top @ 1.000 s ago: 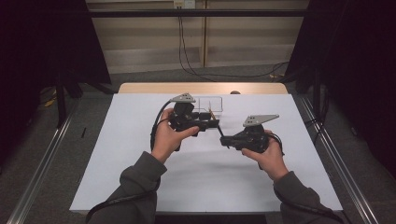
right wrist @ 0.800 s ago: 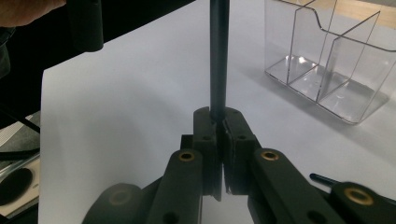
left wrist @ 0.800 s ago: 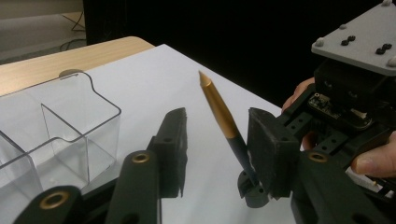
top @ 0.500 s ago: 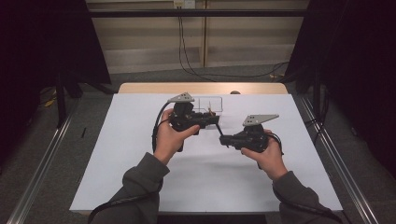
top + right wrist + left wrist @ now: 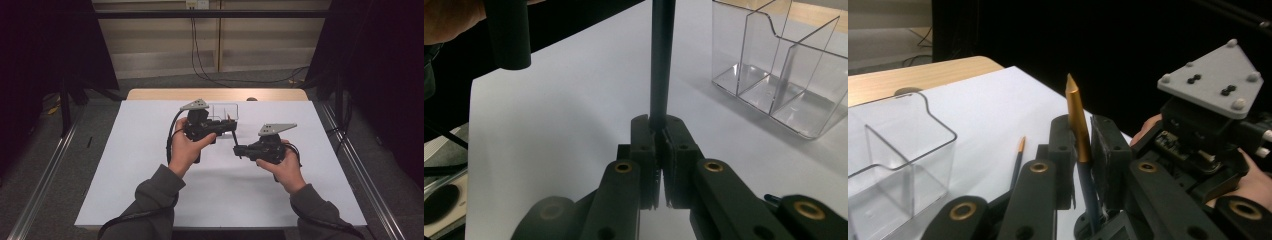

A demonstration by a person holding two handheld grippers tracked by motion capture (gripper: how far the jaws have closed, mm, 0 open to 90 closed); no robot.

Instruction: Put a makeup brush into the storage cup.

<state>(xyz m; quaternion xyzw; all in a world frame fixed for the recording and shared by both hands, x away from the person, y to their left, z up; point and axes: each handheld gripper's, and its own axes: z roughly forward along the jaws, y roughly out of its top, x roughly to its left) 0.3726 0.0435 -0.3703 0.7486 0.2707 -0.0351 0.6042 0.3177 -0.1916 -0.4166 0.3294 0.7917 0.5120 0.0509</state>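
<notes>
The left tool (image 5: 1079, 150) has just been closing on the pen (image 5: 1077, 107) that the right tool (image 5: 660, 145) also clamps (a handover, above the bench (image 5: 150, 165), near the organizer (image 5: 223, 111)). Pulling apart now could bend or drop it.

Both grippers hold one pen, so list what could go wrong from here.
1. The left gripper, whose jaws have just been closing, and the right gripper both clamp the pen; pulling apart could bend it or tear it loose.
2. The left gripper's hold is near the tapered gold tip, so the pen may slip once the right releases.
</notes>
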